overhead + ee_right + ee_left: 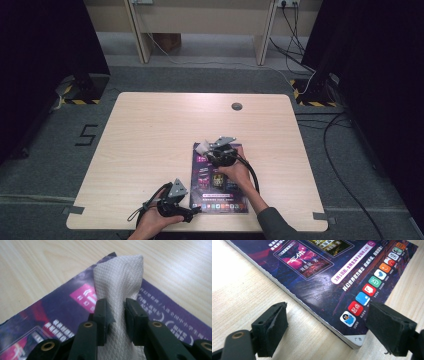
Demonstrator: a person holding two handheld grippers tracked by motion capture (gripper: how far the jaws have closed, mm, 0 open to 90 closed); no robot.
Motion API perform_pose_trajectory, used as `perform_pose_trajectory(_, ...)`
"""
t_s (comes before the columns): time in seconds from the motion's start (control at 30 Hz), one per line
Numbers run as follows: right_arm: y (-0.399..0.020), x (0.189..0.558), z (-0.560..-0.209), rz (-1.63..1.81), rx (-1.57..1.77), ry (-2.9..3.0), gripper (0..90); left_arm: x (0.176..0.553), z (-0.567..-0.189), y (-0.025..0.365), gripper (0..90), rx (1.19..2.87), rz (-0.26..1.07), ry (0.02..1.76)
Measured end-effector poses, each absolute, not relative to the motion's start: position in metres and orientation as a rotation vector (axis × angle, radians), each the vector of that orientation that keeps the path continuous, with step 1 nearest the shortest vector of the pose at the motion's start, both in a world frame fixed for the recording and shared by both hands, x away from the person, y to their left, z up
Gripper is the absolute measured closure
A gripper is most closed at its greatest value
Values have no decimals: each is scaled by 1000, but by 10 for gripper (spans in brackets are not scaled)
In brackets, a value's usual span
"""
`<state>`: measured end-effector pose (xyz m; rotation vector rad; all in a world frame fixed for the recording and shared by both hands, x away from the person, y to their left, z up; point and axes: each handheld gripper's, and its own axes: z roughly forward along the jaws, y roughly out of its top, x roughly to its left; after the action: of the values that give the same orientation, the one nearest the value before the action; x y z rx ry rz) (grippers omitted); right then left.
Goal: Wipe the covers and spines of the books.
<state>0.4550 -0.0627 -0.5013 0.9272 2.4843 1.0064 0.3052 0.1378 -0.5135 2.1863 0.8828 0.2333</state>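
A purple magazine (220,182) lies flat near the table's front edge. My right gripper (215,148) rests over its far left corner, shut on a folded white paper towel (117,285) that presses on the cover (62,312). The towel (202,147) pokes out past the corner. My left gripper (192,212) sits at the magazine's near left corner, open. In the left gripper view its pads (274,325) stand wide apart on either side of that corner (355,340), touching nothing.
The wooden table (150,130) has a round grey cable port (236,106) at the back. Black curtains and floor cables flank the table; desk legs stand behind it.
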Motion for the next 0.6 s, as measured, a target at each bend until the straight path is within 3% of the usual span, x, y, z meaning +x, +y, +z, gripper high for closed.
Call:
perform_pose_trajectory(0.33,-31,475,-500,952,919,2483,721,305,-514,137,147,2183,243,884)
perform_pose_trajectory(0.6,-30,462,-500,971,875,2518,722,304,-514,137,147,2181,254,885)
